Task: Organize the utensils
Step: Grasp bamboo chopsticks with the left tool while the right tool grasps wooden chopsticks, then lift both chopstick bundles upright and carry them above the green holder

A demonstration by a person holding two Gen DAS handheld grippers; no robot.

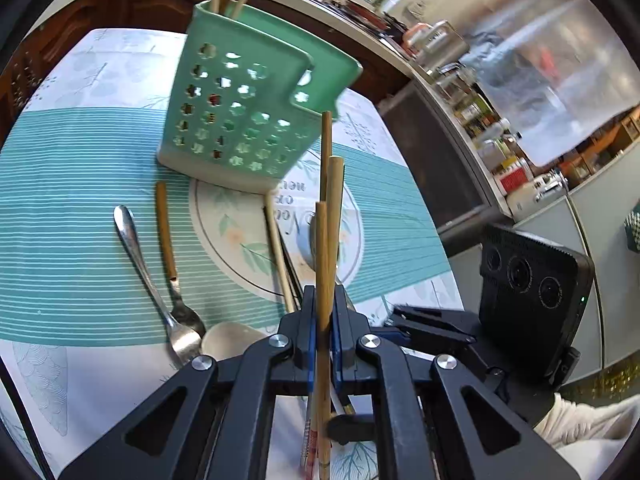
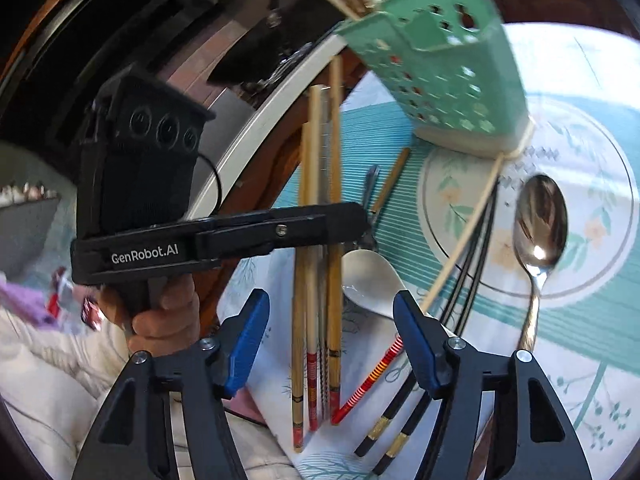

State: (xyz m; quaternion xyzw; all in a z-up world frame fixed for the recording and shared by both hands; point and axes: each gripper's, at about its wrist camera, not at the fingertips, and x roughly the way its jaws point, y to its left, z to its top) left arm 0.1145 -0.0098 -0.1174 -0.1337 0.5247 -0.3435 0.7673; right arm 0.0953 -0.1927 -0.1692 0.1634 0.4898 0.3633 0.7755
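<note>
The surface (image 1: pixel 72 168) was covered by a cloth with teal stripes and a round leaf-and-flower print. On it stood the green perforated utensil basket (image 1: pixel 244 108), blurred in both views, with several wooden sticks rising out of its top. One pale stick leaned against the basket's base.

The left hand-held gripper (image 1: pixel 323 320) was clenched on a bundle of wooden chopsticks (image 1: pixel 330 216), its blue pads pressed against their shafts near mid-length; the sticks stood nearly upright in its own view, their tips lying in front of the basket's lower corner. In the right wrist view the same bundle (image 2: pixel 320 240) crossed behind the black body of the left hand-held gripper, with a hand (image 2: pixel 164 312) wrapped around its handle below.

The right hand-held gripper (image 2: pixel 332 340) stood released, its blue pads wide apart on either side of the bundle's decorated lower ends and touching none of them.

Loose on the cloth lay a white ceramic spoon (image 2: pixel 372 280), a large steel spoon (image 2: pixel 540 220) on the round print, a pair of black chopsticks (image 2: pixel 472 260) with gold bands, a red striped chopstick (image 2: pixel 372 376), a second steel spoon (image 1: pixel 148 272) and a wooden-handled spoon (image 1: pixel 168 240) beside it.
</note>
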